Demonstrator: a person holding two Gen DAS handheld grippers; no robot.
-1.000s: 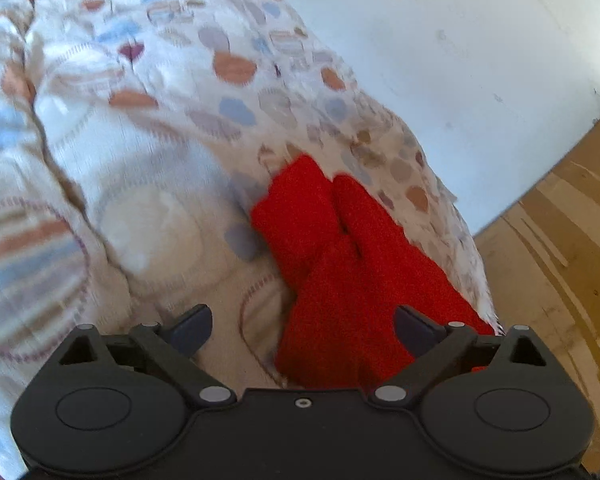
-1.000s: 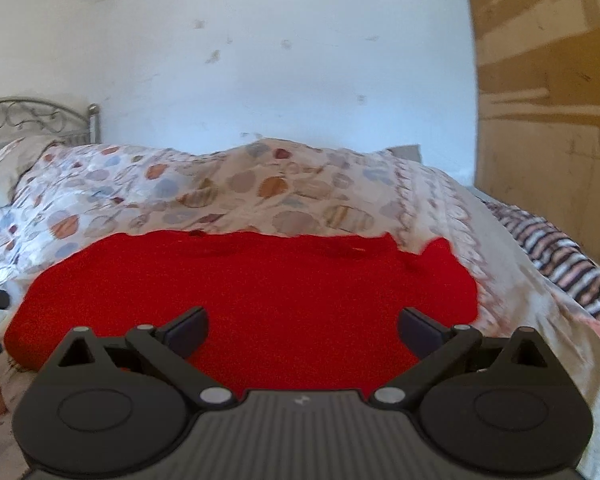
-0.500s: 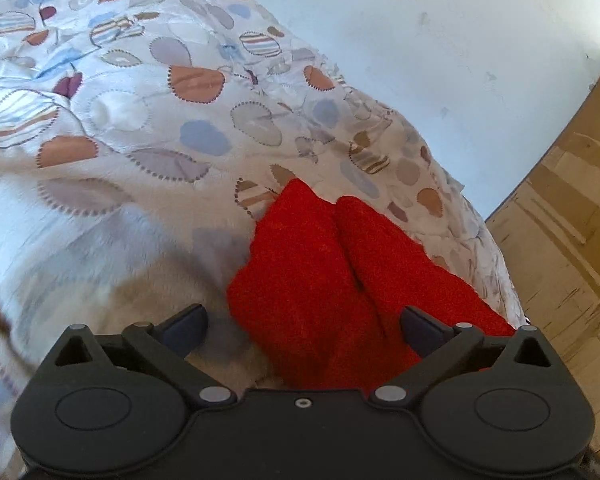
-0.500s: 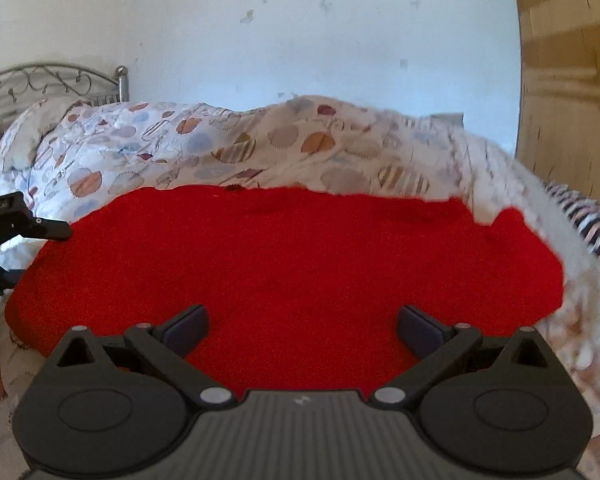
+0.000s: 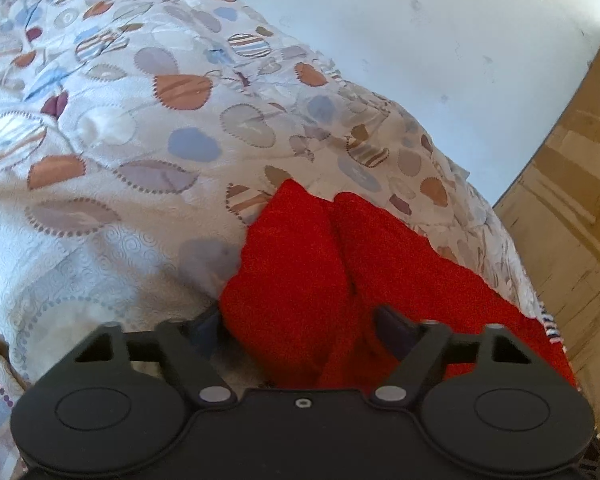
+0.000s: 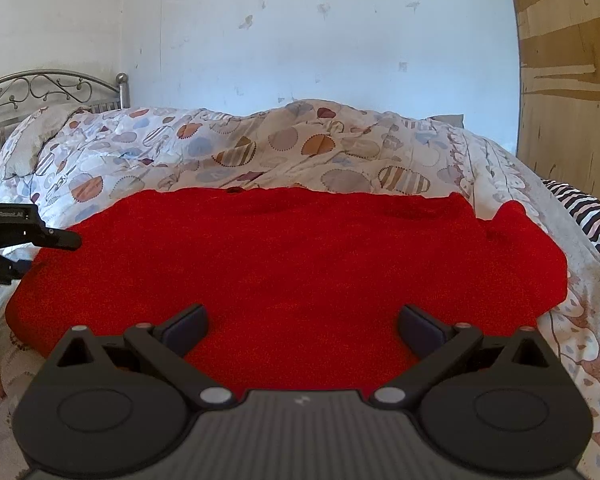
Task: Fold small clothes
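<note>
Red garment [image 6: 292, 264] lies spread on the bed's quilt [image 6: 260, 148]; our left gripper [image 5: 300, 320] has just been closing around its end fold; right gripper [image 6: 302, 320] hovers wide above it.

A red fuzzy garment [image 6: 292, 264] lay spread flat on the bed, wide side to side in the right wrist view. Far edge was nearly straight; its right end showed a small notch and a rounded lobe. From the left end [image 5: 300, 264] the cloth showed two long rounded folds side by side, a crease between them.
</note>
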